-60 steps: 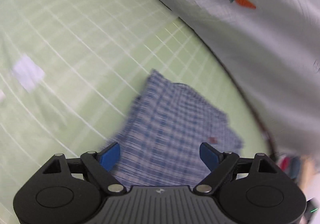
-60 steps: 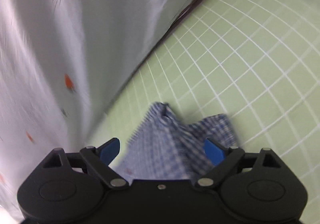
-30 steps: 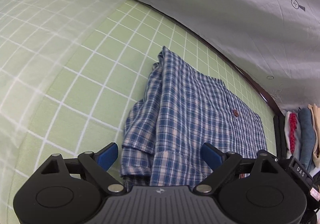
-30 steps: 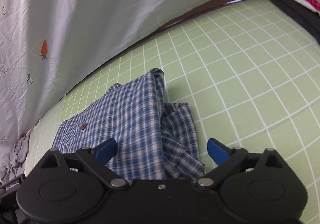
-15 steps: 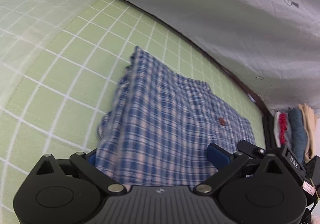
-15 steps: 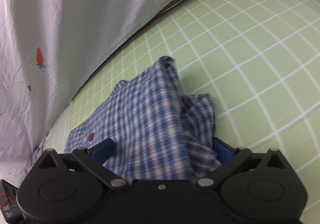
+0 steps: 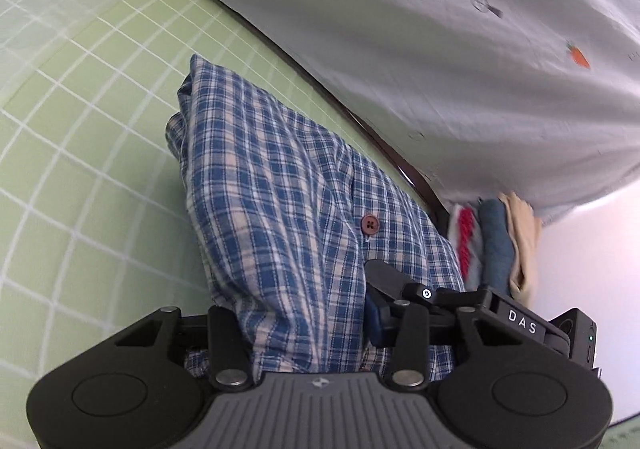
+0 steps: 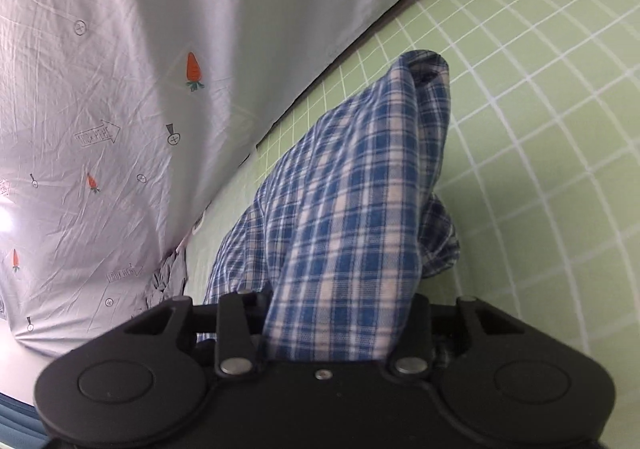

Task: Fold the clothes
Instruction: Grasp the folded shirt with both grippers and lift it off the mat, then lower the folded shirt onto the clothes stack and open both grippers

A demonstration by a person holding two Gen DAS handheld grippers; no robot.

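The blue plaid shirt [image 7: 280, 209] is lying bunched on the green grid mat [image 7: 80, 169]. I am clamping my left hand-held gripper [image 7: 308, 333] and right hand-held gripper [image 8: 332, 329] on its near edge, beside the carrot-print sheet [image 8: 120, 89].

A green gridded mat [image 7: 80, 177] meets a carrot-print grey sheet [image 8: 120, 89].

- L gripper [image 7: 308, 333]: jaws closed in tight, clamped on plaid shirt [image 7: 280, 209] hem, cloth bunched btwn fingers.
- R gripper [image 8: 332, 329]: jaws drawn in, pinching same shirt, fabric draped over fingers.
- R gripper body seen in L wrist view, just beside L gripper, to its right.
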